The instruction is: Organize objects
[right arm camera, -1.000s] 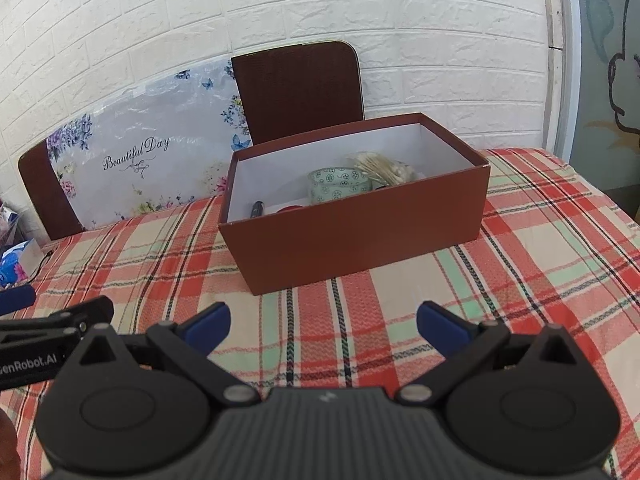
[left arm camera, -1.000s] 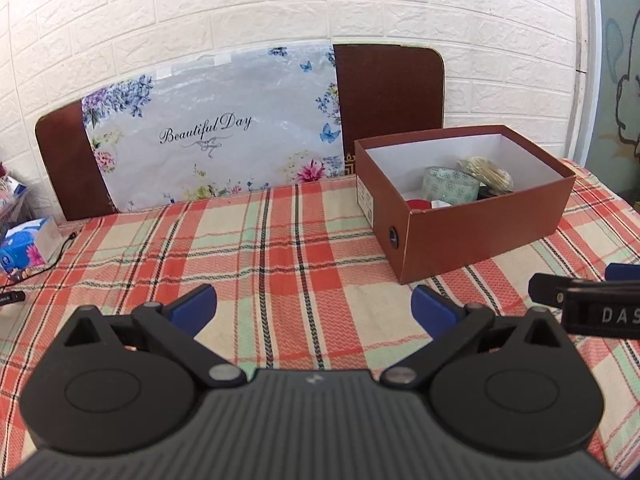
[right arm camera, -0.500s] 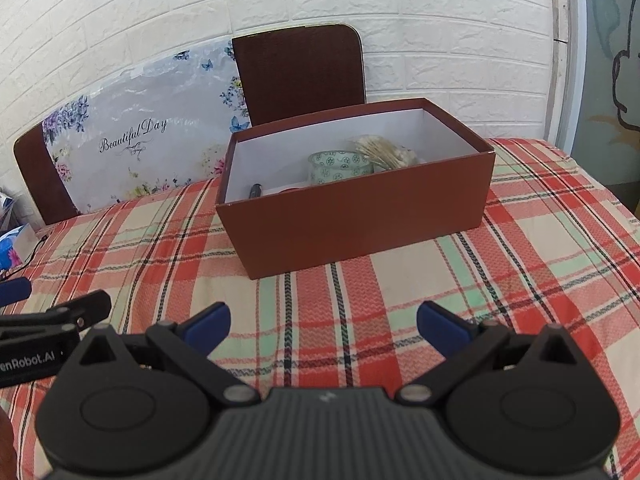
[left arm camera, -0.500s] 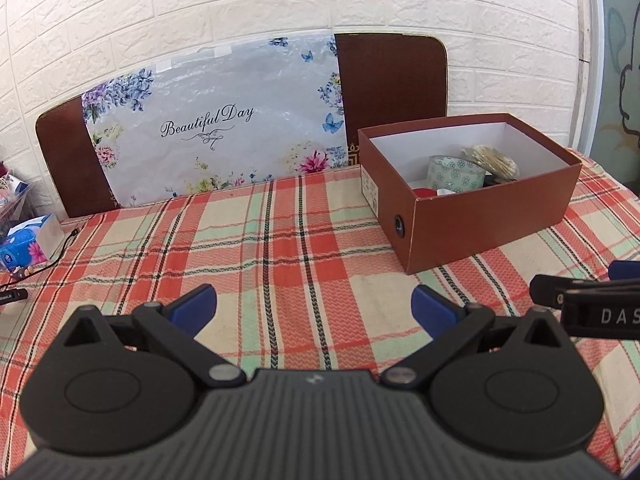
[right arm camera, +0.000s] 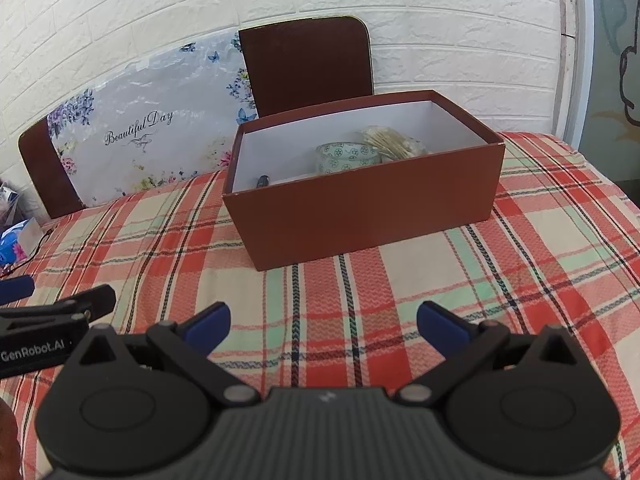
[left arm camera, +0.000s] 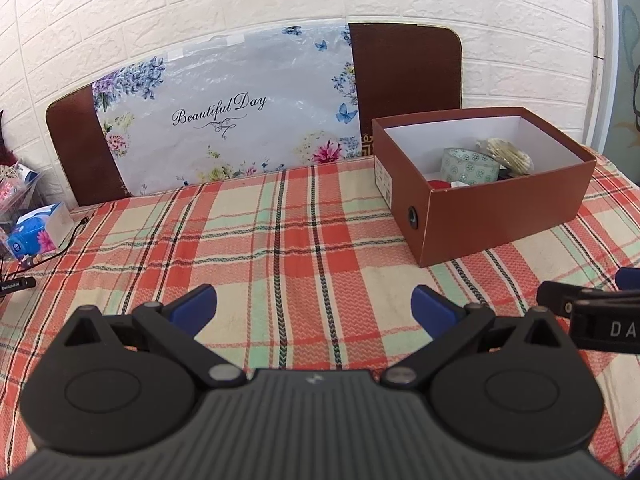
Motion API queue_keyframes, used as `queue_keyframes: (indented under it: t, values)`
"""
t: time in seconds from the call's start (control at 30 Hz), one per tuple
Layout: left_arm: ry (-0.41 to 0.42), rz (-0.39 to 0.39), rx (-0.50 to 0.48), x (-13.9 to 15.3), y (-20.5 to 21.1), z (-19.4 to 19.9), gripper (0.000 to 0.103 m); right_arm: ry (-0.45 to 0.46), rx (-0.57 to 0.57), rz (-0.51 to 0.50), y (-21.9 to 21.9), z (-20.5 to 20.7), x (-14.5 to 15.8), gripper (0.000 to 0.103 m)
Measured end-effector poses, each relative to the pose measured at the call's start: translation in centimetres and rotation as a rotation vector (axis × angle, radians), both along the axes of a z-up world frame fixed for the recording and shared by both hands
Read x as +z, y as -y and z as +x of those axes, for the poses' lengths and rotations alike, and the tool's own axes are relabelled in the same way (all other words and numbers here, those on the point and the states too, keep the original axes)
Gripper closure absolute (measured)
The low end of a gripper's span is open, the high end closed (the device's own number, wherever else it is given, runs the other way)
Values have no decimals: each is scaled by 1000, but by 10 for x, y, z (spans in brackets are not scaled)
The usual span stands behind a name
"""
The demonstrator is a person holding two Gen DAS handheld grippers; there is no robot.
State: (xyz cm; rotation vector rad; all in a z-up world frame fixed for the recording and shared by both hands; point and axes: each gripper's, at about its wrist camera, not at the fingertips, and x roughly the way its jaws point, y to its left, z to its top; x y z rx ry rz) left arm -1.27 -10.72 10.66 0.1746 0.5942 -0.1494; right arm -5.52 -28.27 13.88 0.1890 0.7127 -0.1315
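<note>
Left hand-held gripper (left arm camera: 314, 306) spread wide, empty, above the plaid-clothed tabletop (left arm camera: 280, 240). Right hand-held gripper (right arm camera: 323, 322) likewise wide, empty. Brown cardboard box (right arm camera: 360, 216) ahead holds patterned tape roll (right arm camera: 346, 156). Advise confirming no loose items remain before withdrawing.

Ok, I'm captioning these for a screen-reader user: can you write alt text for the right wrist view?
An open right gripper, holding nothing, hovers over a red plaid tablecloth, facing an open brown box. Inside the box are a patterned tape roll and a bag of pale sticks; the left gripper shows at the left edge.
</note>
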Motion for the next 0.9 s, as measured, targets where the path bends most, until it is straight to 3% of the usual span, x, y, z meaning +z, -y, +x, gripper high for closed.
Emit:
queue_keyframes:
  t: [0.9]
  values:
    - [-115,-1,0,-12,2,6,0,-9,16,30,-7,1,-3,0]
